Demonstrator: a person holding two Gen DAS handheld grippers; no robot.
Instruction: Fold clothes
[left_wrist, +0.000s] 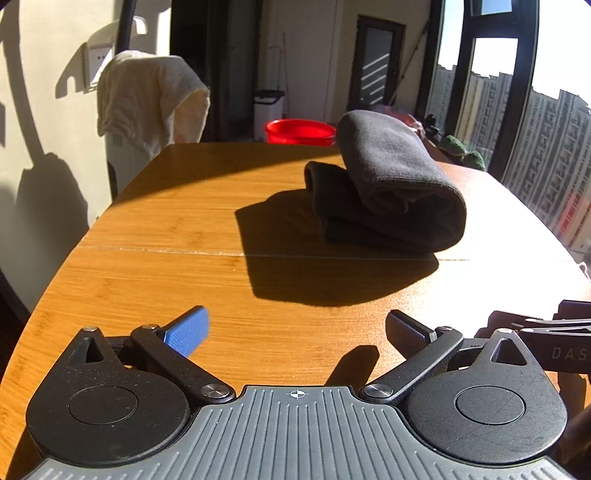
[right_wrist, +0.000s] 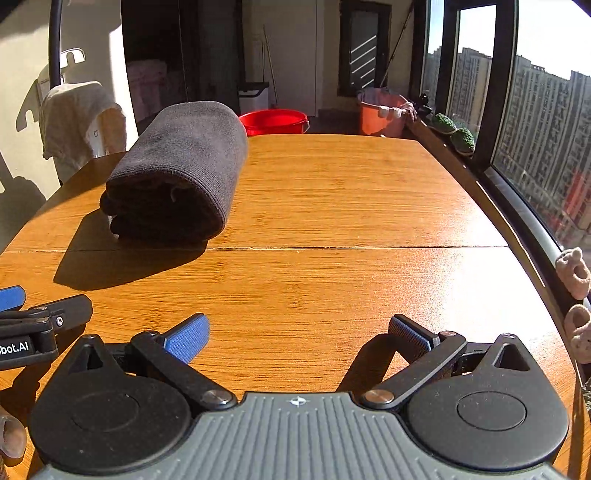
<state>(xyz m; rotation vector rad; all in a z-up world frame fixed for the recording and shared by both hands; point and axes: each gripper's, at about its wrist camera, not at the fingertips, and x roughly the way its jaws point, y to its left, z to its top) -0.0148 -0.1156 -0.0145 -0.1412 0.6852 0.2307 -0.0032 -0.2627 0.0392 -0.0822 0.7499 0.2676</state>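
**Folded garment on the desk, both tools empty**

Here is the dark garment (left_wrist: 388, 184), folded into a thick bundle and lying on the wooden desk (left_wrist: 184, 229), beyond the seam line that runs across the boards. Its rounded fold faces the cameras, and the top layer sits slightly askew on the layers beneath. Strong sunlight from the windows throws a long shadow from it toward the near edge.

The left tool (left_wrist: 295, 328) hovers low over the near part of the desk, its blue-padded fingers (left_wrist: 188, 332) spread wide with nothing between them. It is well apart from the garment, which lies ahead and a little to the right in this view.

Over to the right wrist view: the right tool (right_wrist: 297, 332) is spread just as wide, gripping nothing, with bare wood between its fingers. From here the garment (right_wrist: 184, 166) sits ahead and to the left, again past the seam. The left tool's side pokes in at the left edge, so the two tools sit just beside each other at the near end of the desk.

Behind the desk, a red basin (right_wrist: 273, 122) stands on the floor, an orange bucket (right_wrist: 380, 114) stands near the window, and a pale cloth (left_wrist: 147, 99) hangs draped over something by the wall.
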